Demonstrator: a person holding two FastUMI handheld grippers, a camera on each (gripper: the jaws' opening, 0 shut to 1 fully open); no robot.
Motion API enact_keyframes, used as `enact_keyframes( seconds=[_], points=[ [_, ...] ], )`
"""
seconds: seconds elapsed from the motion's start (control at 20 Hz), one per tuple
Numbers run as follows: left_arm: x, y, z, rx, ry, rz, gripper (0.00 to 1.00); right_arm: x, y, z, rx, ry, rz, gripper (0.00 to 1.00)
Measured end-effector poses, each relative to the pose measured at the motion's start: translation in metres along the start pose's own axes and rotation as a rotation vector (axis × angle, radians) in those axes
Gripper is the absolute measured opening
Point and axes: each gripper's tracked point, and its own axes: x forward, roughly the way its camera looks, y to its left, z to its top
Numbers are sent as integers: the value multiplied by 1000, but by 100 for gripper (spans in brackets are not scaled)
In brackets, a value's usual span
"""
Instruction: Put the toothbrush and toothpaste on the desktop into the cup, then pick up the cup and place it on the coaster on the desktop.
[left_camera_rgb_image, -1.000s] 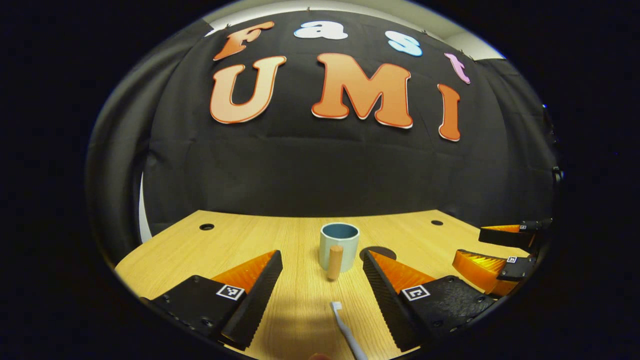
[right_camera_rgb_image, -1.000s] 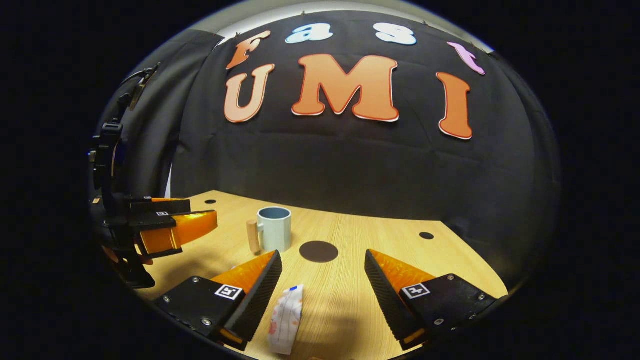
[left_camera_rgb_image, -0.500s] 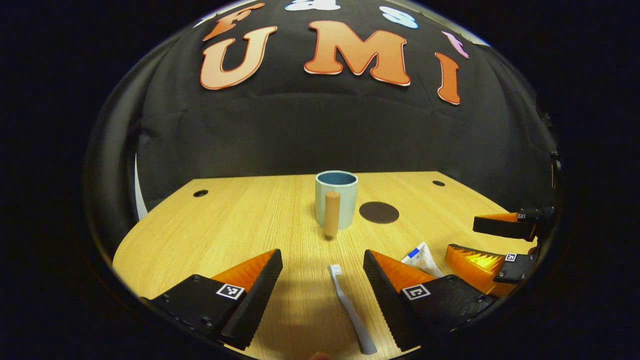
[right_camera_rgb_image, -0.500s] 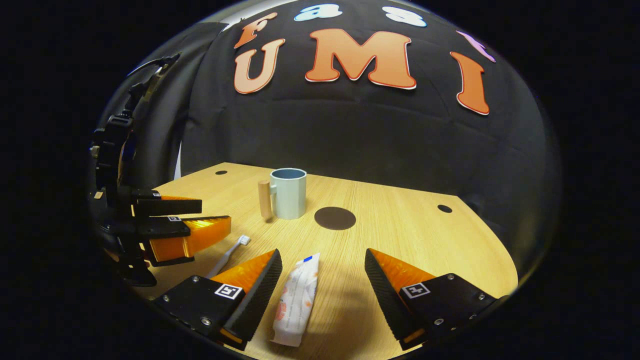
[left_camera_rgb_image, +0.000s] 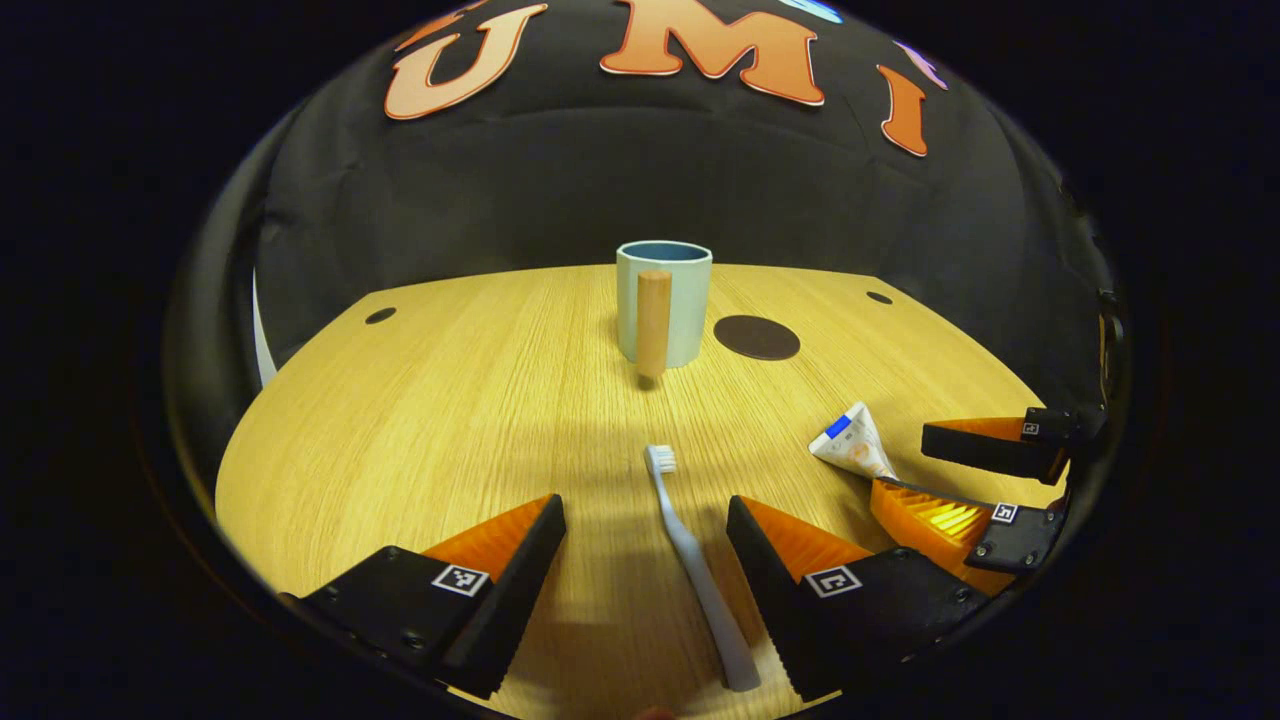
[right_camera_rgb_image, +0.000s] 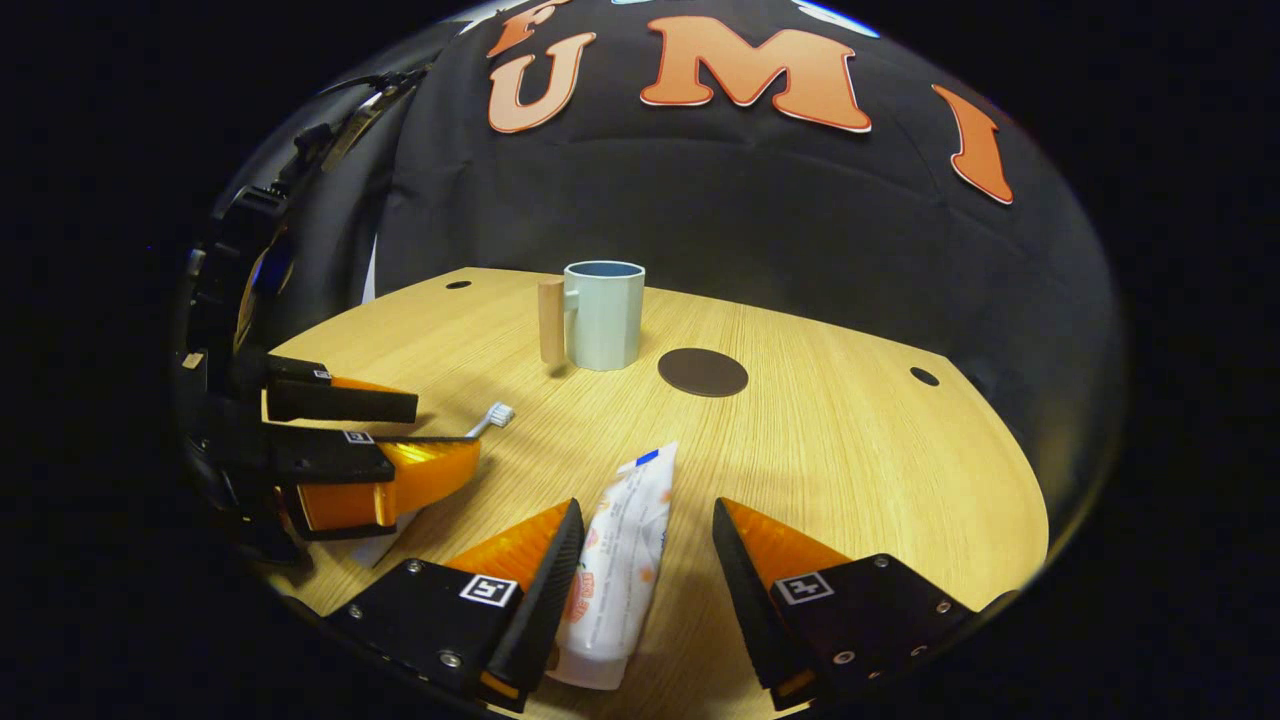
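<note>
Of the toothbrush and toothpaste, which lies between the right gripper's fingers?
The toothpaste, a white tube; the toothbrush lies between the left gripper's fingers instead.

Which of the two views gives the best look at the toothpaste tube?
The right gripper view: the toothpaste lies full length between that gripper's open fingers. The left gripper view catches its capped end, partly behind the right gripper.

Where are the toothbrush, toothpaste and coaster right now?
toothbrush (left_camera_rgb_image: 690, 560): left gripper view, mid-handle.
toothpaste (right_camera_rgb_image: 625, 545): right gripper view, middle of the tube.
coaster (right_camera_rgb_image: 703, 372): right gripper view, centre of the dark disc.
</note>
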Motion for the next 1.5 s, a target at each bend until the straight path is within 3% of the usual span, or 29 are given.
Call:
enact_keyframes(
  seconds=[0.15, 0.35, 0.4, 0.55, 0.6, 0.65, 0.7, 0.8, 0.9, 0.95, 1.05, 1.1, 1.2, 1.3, 1.5],
  points=[
    [1, -4, -4, 13, 25, 17, 94, 4, 3, -7, 4, 31, 3, 74],
    [0, -11, -6, 2, 51, 39, 100, 7, 11, -14, 34, 69, 17, 72],
    [-2, -13, -7, 1, 59, 42, 89, 8, 13, -15, 43, 71, 19, 62],
    [-3, -22, -7, -5, 83, 47, 82, 8, 13, -15, 66, 84, 26, 49],
    [-1, -21, -9, -4, 89, 55, 71, 7, 10, -15, 76, 89, 19, 42],
    [-1, -22, -10, -1, 98, 49, 66, 9, 7, -16, 98, 96, 12, 35],
    [-2, -23, -11, 11, 108, 50, 72, 9, 5, -16, 124, 103, 16, 25],
    [-2, -25, -10, 25, 111, 37, 48, 9, 3, -16, 174, 112, 22, 20],
    [-4, -27, -10, 25, 109, 20, 46, 9, 1, -15, 204, 112, 40, 16],
    [-2, -27, -10, 27, 109, 18, 30, 8, 1, -16, 213, 110, 49, 15],
    [1, -23, -8, 23, 99, 23, 26, 9, 1, -14, 226, 105, 61, 14],
    [0, -23, -7, 30, 95, 22, 11, 8, 1, -14, 227, 99, 68, 14],
    [3, -23, -9, 30, 87, 14, 15, 8, -2, -8, 232, 70, 58, 14],
    [3, -25, -6, 38, 82, -2, 8, 8, -7, 1, 238, 39, 47, 14],
    [5, -26, -1, 18, 35, -34, 8, 6, -18, 15, 268, -6, 35, 14]
  ],
)
